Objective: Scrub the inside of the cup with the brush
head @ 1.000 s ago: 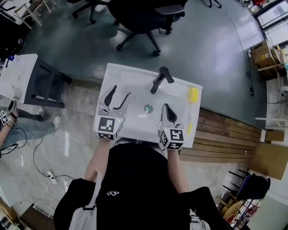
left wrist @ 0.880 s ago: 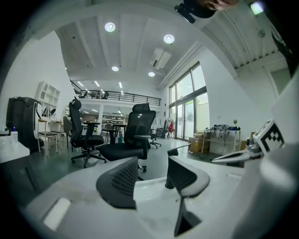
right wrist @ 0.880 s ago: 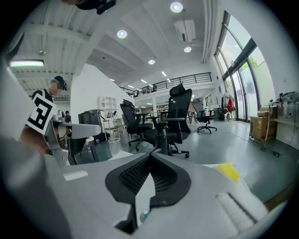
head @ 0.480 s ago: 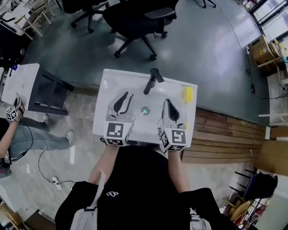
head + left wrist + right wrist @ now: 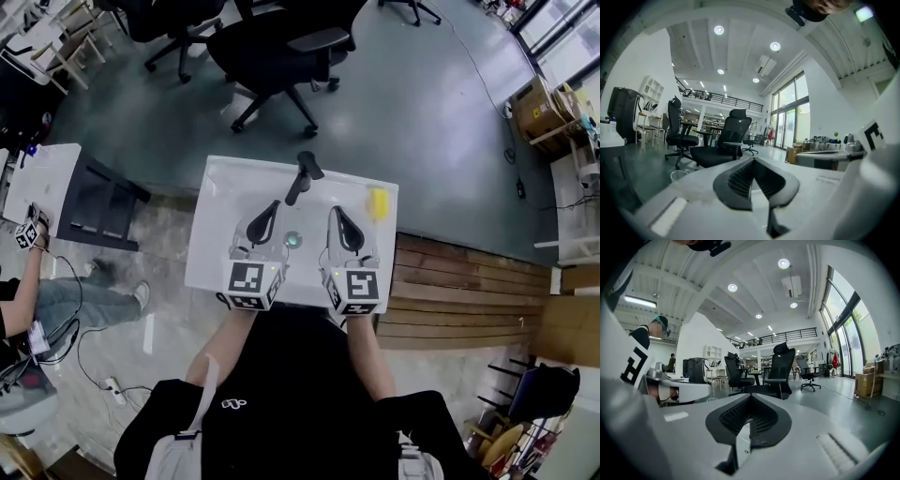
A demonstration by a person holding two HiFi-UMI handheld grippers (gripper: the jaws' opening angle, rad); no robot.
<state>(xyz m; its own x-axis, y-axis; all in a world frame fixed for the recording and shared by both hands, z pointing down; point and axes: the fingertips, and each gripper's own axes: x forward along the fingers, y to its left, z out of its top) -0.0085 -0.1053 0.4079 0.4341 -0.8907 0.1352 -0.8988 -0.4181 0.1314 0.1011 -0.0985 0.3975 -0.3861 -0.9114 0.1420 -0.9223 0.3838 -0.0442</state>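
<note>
White sink counter [image 5: 216, 253] in an open office: I see no cup, only a yellow item [image 5: 377, 202], perhaps the brush, back right; my left gripper [image 5: 267, 214], fingers just closed, and right gripper [image 5: 339, 217], fingers together, hold nothing and, kept shut, would shove it rather than grip it.

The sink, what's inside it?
Only the round drain shows in the white sink. The left gripper and right gripper hang over it, shut, hiding the basin beneath them.
</note>
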